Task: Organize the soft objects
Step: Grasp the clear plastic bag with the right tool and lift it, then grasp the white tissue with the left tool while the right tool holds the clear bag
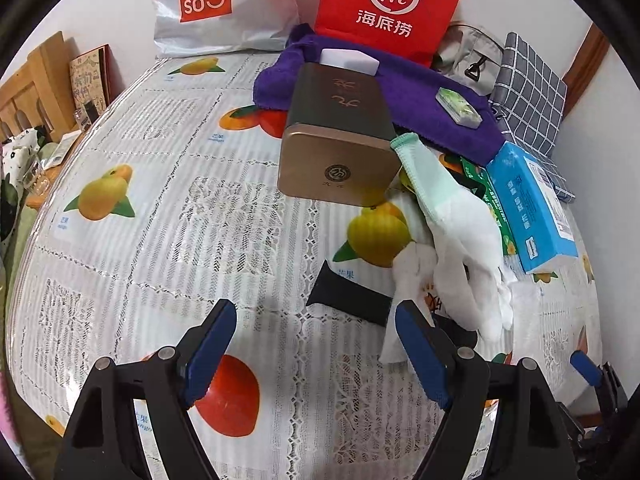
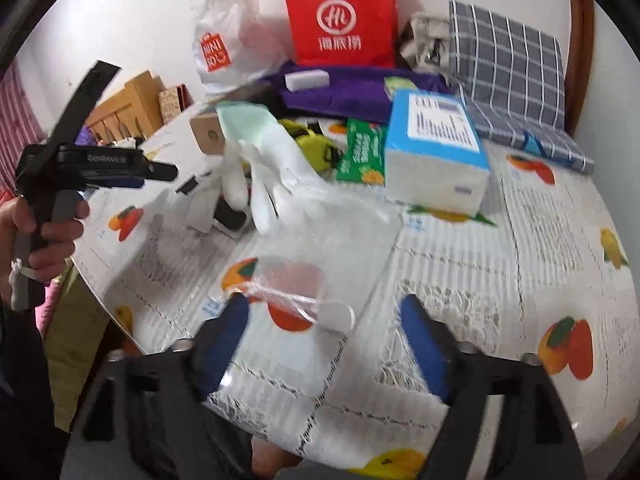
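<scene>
Your right gripper (image 2: pixel 324 344) stands with its blue pads wide apart and nothing pressed between them. A clear, crinkled plastic bag (image 2: pixel 320 248) lies flat on the fruit-printed lace tablecloth (image 2: pixel 520 264) just beyond the tips, its knotted edge close to the left pad in the lower centre of that frame. I judge this bag as set down and the step as a reach for the next soft item.

Your left gripper (image 1: pixel 316 352) is likewise wide, empty, angled down at the table. A small dark blue pouch (image 1: pixel 348 296) lies just above the gap between its fingers, slightly towards the right pad, partly tucked under a white cloth glove with a pale green cuff (image 1: pixel 452 232) at centre right. Neither pad touches either item.

The next move likely calls for you to lower the left tips over the pouch or glove and close squarely; the soft fabric may bunch, so take a full fold.

Further out, a gold metal tin (image 1: pixel 340 136) rests on a purple towel (image 1: pixel 440 92) at upper centre.
</scene>
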Demonstrator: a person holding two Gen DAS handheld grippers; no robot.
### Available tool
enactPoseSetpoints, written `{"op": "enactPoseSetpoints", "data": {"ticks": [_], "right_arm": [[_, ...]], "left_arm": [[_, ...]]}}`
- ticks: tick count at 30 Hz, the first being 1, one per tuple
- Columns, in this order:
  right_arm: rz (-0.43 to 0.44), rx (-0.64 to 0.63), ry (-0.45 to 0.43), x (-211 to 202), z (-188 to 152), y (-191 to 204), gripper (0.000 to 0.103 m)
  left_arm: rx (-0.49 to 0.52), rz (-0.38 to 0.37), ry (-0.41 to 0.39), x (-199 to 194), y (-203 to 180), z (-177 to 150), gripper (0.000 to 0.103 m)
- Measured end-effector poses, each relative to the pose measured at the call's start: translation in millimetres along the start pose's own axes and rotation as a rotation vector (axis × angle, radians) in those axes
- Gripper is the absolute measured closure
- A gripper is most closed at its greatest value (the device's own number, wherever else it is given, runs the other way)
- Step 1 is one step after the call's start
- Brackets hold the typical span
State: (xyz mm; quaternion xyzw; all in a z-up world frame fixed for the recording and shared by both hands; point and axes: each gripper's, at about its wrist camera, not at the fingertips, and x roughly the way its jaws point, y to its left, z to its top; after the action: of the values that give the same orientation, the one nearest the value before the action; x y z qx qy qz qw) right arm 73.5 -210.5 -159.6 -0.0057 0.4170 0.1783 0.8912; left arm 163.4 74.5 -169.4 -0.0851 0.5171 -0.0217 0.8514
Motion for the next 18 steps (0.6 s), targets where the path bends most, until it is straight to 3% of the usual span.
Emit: {"op": "enactPoseSetpoints", "data": {"ticks": [2,10,15,17,18], "right_arm": [[0.012,0.055,-0.021,8.4,7.0,0.3,0.012],[-0.019,0.262,0.054,64.5,23.9,-12.2,0.011],[-0.149,0.122,0.048,74.5,23.2,6.1,0.016],[-0.206,0.047,0.04,75.6,19.4,13.4,0.026],[-0.191,0.046,0.032,73.9,18.0,12.7,0.03]], "left_arm": [[-0.001,-0.005,0.004,3.0,-0.3,0.4,0.022],[0.002,-0.026,0.004,6.7,4.2,-2.4,0.022],[0.003,-0.064,-0.012,4.6,3.8,-0.2,0.022],[0.011,-0.078,-0.015,5.5,0.1,0.2,0.022],[0.017,-0.084,-0.017,6.1,-2.2,0.0,0.022]]}}
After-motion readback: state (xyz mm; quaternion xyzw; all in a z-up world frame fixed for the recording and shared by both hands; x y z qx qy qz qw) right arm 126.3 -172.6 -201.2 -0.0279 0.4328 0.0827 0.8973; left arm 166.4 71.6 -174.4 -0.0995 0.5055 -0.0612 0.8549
